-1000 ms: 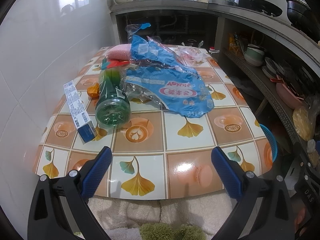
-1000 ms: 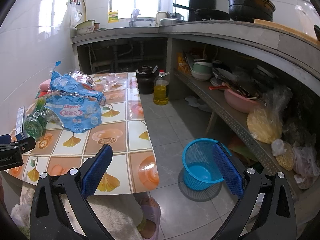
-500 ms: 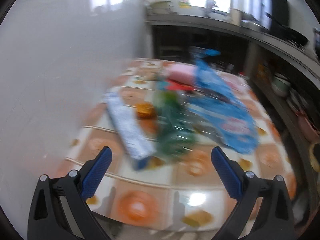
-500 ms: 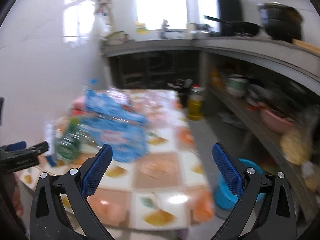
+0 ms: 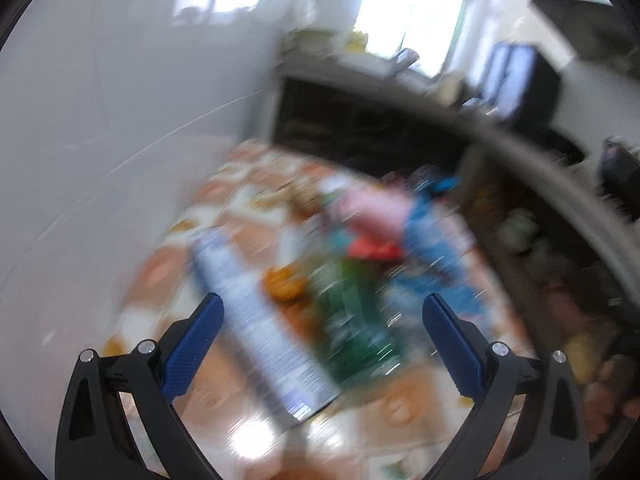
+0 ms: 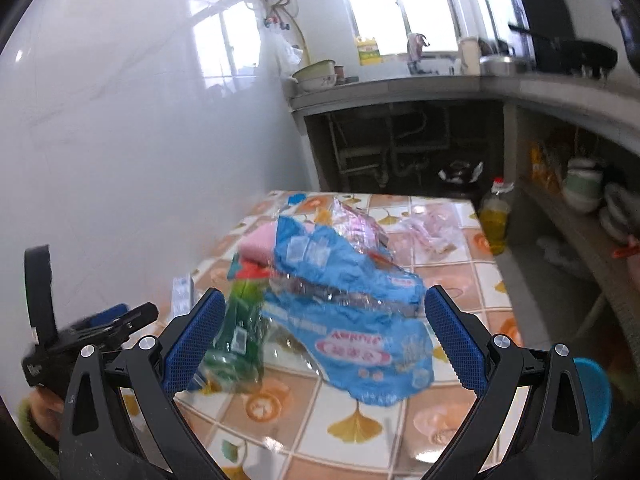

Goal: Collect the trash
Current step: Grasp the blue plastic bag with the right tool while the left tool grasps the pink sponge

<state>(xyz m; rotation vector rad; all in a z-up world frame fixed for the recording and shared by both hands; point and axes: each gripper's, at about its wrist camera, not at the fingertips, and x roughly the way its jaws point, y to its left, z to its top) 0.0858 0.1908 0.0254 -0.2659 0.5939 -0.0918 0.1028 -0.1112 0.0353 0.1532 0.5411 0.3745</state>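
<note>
Left gripper [image 5: 322,314] jaws wide, empty, left view blurred; right gripper [image 6: 320,312] jaws wide, empty; trash centre frame on the tiled ginkgo-pattern table [image 6: 460,276]: crumpled blue plastic bag [image 6: 352,312], green plastic bottle [image 6: 240,340] touching its left edge, long white carton [image 5: 260,320] left of bottle; round blue basket [image 6: 596,392] lower right.

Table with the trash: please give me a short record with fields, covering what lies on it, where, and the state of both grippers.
surface: tiled table beside white wall
largest item: blue plastic bag, crumpled, mid-table
beside it, wall side: green plastic bottle lying down
nearest wall: long white box
behind bag: pink item
bin: blue basket on floor, right of table
left gripper: open, empty
right gripper: open, empty
</note>
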